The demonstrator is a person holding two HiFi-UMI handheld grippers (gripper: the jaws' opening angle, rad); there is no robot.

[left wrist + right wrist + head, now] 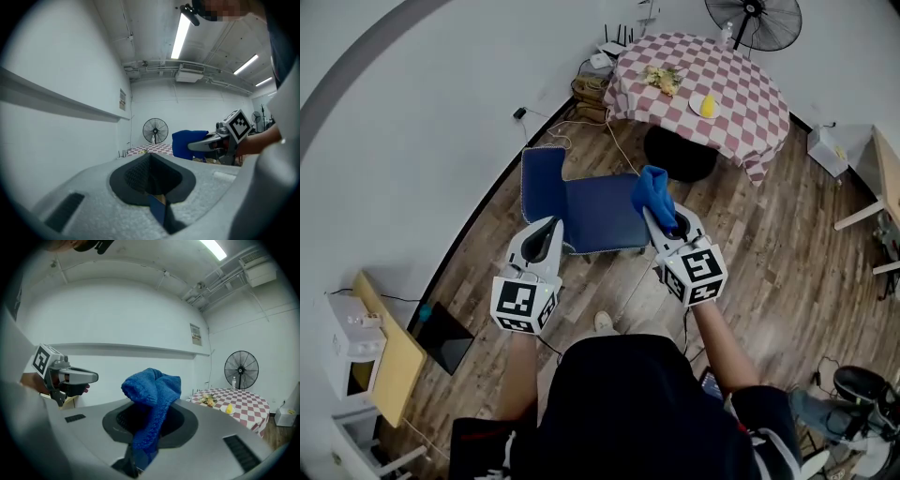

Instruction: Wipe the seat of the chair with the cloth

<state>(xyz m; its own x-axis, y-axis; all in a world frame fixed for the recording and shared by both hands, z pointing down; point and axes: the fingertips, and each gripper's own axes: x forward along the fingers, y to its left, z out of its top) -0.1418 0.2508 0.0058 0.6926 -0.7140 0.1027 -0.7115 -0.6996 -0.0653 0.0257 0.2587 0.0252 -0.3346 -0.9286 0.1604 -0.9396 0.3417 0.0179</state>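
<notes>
The right gripper (659, 218) pinched the bunched cloth (652, 190) over the right edge of the chair (542, 180) at frame centre, likely poised to wipe. The left gripper (549, 228), jaws pressed together and empty, waited at the blue seat (598, 217). Wooden floor (769, 253); checked table (712, 84) upper right.

Wood-plank floor (787, 244). Blue chair (581, 211) stands on it, near the wall. Round table (741, 103) under checked cover beyond; fan (755, 19) behind. Cables (589, 92) heaped beside the table.
</notes>
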